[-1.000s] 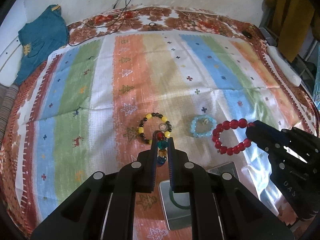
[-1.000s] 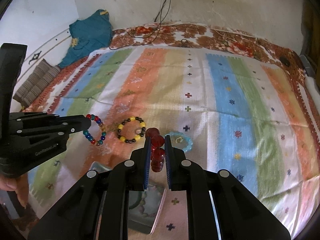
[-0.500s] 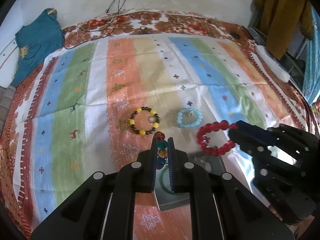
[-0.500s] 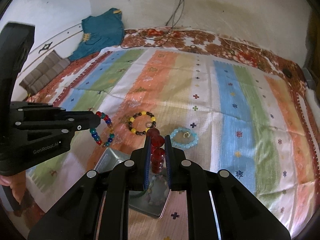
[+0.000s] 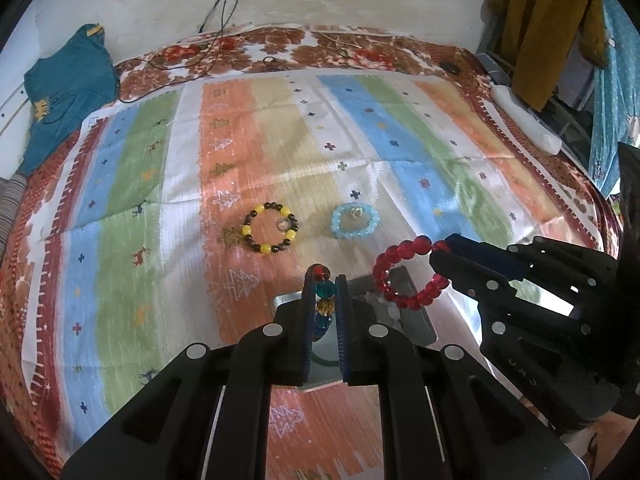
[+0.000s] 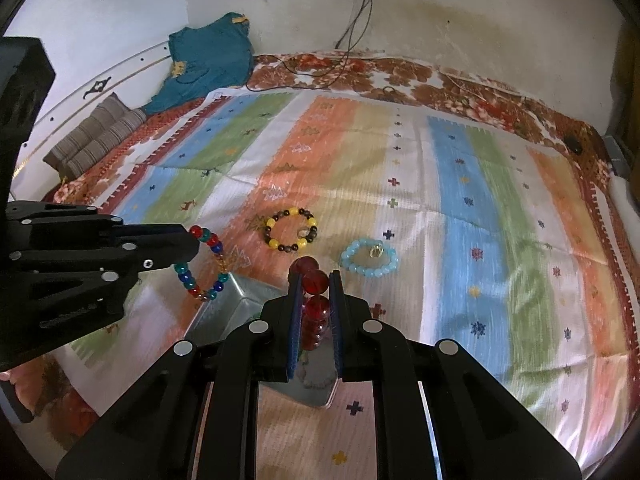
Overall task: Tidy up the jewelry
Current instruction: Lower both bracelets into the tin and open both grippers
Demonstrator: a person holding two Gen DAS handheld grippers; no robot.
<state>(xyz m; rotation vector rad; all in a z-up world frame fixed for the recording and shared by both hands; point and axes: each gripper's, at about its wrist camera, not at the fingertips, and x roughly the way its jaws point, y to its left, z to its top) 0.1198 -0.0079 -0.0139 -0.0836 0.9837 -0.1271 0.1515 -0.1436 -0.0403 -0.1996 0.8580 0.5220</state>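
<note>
The left gripper [image 5: 324, 280] pinches a multicoloured bead bracelet [image 6: 204, 262] between narrow fingers at lower centre of its own view, just above a metal tin [image 5: 404, 284] (something green lies inside). The right gripper [image 6: 314, 280] clamps a red bead bracelet [image 5: 400, 276], which hangs over the tin's far right corner. On the striped cloth [image 5: 280, 140] beyond, mid-frame, a yellow-and-brown bracelet [image 5: 271, 228] and a pale blue bracelet [image 5: 355, 221] lie apart.

four bracelets [image 6: 291, 229], one metal tin [image 6: 240, 300]
</note>
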